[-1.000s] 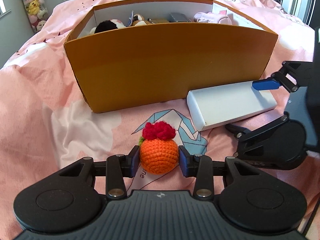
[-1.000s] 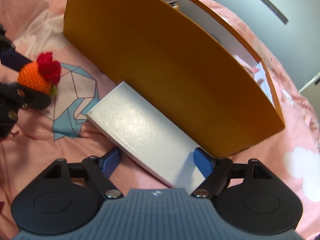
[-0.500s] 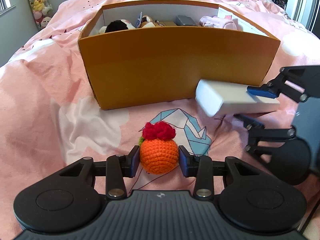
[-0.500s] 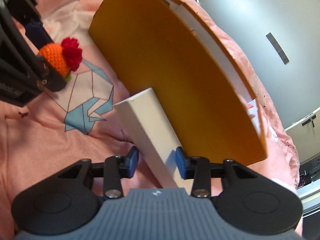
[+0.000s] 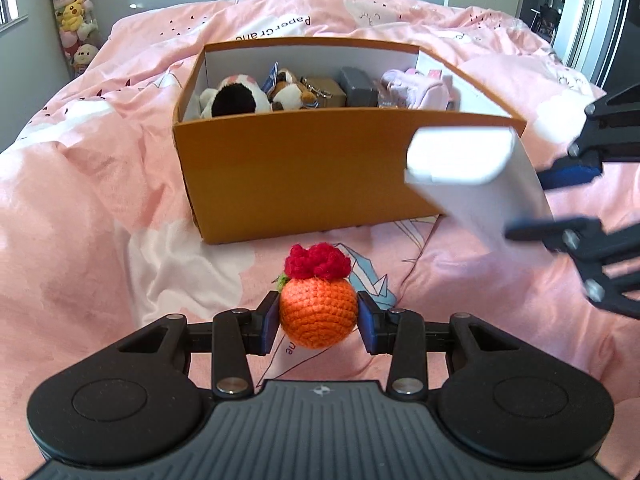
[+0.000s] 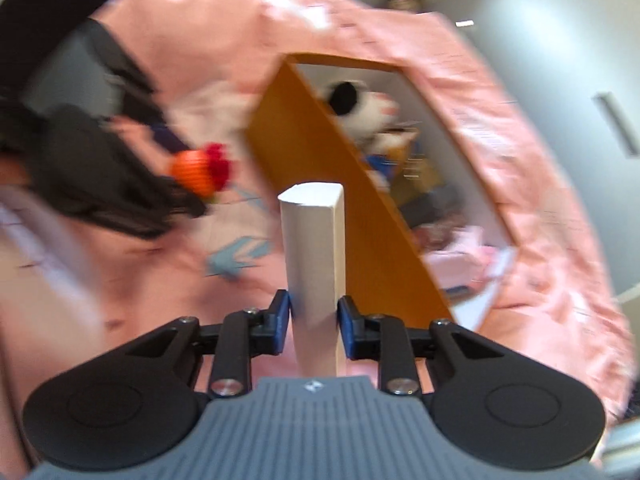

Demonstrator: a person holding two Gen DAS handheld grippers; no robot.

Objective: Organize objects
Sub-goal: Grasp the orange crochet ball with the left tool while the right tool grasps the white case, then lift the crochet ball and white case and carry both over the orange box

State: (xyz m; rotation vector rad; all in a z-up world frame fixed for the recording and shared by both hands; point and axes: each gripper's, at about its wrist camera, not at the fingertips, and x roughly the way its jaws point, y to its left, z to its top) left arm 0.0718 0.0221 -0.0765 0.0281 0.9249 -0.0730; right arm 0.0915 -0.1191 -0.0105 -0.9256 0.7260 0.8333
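My left gripper (image 5: 318, 326) is shut on an orange crocheted ball with a red top (image 5: 317, 312), held above the pink bedspread in front of the orange cardboard box (image 5: 296, 176). My right gripper (image 6: 314, 322) is shut on a long white box (image 6: 316, 256), lifted off the bed beside the orange box's near wall (image 6: 344, 200). The white box (image 5: 476, 176) and the right gripper (image 5: 572, 200) also show at the right of the left wrist view. The ball (image 6: 198, 172) shows blurred in the right wrist view.
The orange box holds a black-and-white plush (image 5: 234, 100), a brown plush (image 5: 292, 92), a grey item (image 5: 358, 86) and a pink pouch (image 5: 412, 88). A pink bedspread (image 5: 100, 200) lies all around. Plush toys (image 5: 74, 20) hang at the far left wall.
My right gripper closed on the white box and lifted it off the bed, tilting it up. My left gripper rose and pulled back with the ball, so the inside of the orange box now shows.
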